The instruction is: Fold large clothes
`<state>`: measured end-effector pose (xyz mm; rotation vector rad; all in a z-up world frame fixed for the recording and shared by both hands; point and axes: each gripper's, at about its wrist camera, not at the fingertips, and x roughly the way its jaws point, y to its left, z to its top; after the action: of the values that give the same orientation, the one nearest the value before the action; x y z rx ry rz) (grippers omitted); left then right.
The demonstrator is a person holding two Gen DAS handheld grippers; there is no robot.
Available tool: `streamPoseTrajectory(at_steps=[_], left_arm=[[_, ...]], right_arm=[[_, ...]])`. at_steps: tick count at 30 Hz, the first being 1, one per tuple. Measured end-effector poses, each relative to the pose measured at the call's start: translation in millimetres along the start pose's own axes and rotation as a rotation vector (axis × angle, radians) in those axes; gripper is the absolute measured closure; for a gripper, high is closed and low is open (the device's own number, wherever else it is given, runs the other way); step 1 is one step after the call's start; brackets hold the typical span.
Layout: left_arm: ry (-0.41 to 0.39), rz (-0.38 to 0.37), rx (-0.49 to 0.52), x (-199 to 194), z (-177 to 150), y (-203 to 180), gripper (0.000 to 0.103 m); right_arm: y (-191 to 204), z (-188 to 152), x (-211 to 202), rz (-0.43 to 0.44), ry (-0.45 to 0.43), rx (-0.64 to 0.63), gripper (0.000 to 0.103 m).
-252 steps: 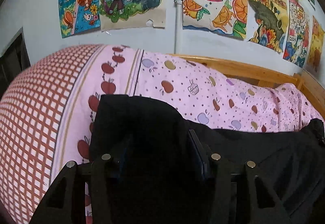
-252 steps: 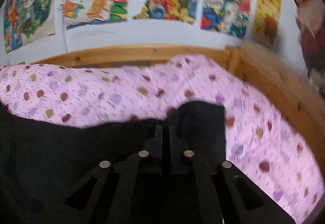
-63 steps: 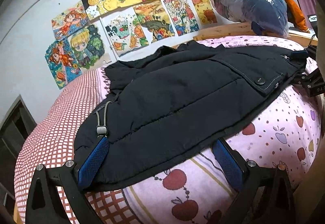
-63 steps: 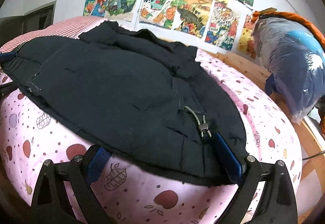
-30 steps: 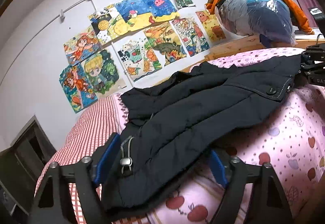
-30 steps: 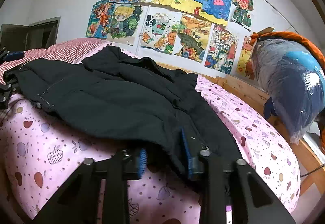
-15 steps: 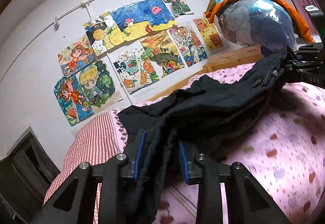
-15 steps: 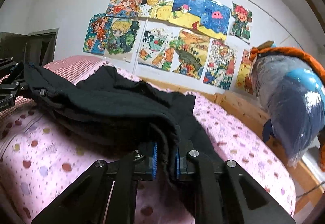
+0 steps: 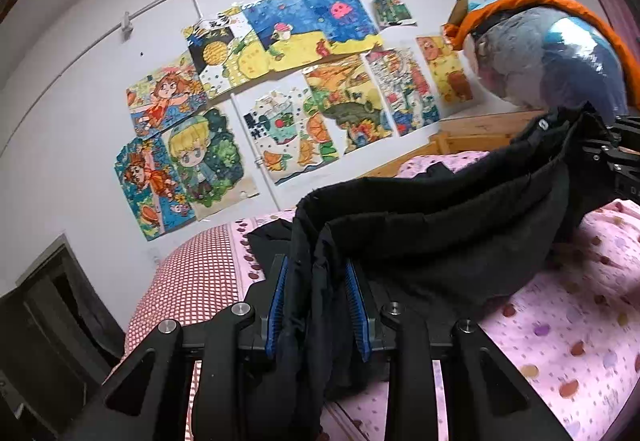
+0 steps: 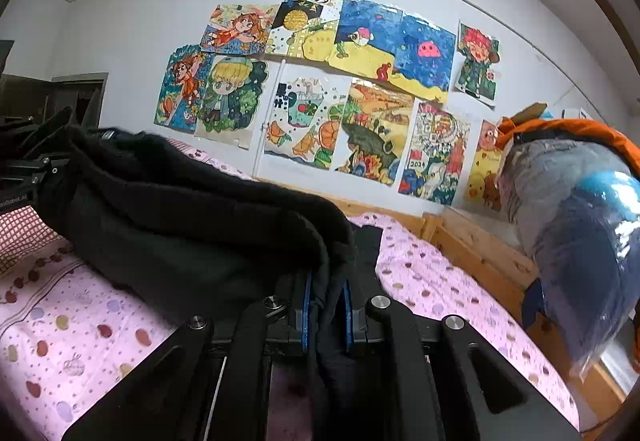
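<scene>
Black padded jacket: lifted off the bed along one edge and strung between your two hands, its far part trailing on the pink sheet.

Left hand-held gripper: blue pads pinching a thick bunch of the jacket's edge. Right hand-held gripper: pads pressed close on the other end of that same edge.

Handling, as a guess: soft, bulky, quilted, probably moderately heavy for cloth. It sags deeply between your grips and will not hold a crease by itself. The shell looks smooth, so a shallow pinch may slip; keep a deep bite on the doubled hem, near the corners.

Room: open sheet lies in front of both hands. Wooden bed frame runs along the wall side and the right side. A big plastic-wrapped bundle stands close on your right, so swing that way with care. Wall of drawings behind, well apart from the cloth. Red checked cover lies to your left.
</scene>
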<state>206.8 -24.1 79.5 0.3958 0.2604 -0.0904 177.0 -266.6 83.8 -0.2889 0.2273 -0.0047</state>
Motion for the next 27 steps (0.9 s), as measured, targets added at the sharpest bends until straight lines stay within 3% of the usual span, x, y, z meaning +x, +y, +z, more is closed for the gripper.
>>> streamPoseTrajectory(at_steps=[16,27], left_arm=[[0.168,0.024,-0.092,92,57,13,0.083],[0.178,0.040,-0.122,163,54,6,0.089]], right_arm=[[-2,34,77,-0.024,-0.042,-0.080,0.092],[1,30,138,-0.038,-0.049,-0.130,0.092]])
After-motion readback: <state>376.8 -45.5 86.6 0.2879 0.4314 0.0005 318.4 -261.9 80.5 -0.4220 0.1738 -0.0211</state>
